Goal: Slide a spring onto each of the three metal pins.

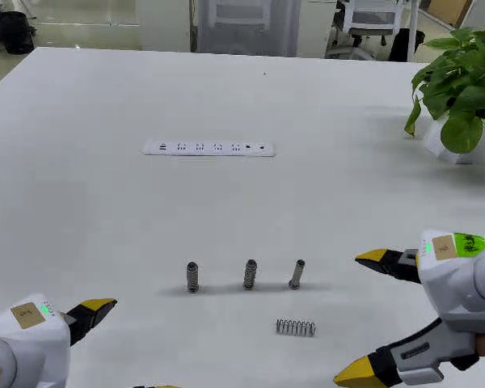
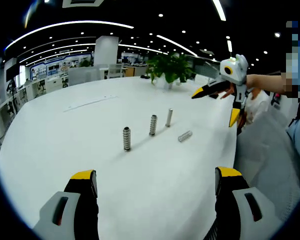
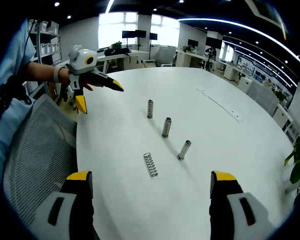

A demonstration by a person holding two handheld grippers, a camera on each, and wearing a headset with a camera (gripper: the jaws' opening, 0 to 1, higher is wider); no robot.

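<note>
Three metal pins stand in a row on the white table. The left pin and the middle pin each carry a spring. The right pin is bare. A loose spring lies flat just in front of the bare pin. My left gripper is open at the near left, apart from the pins. My right gripper is open to the right of the loose spring and holds nothing. In the right gripper view the loose spring lies ahead of the open jaws, left of the bare pin.
A white power strip lies mid-table beyond the pins. A potted plant stands at the far right. Office chairs stand past the far edge. A mesh chair sits at the near table edge.
</note>
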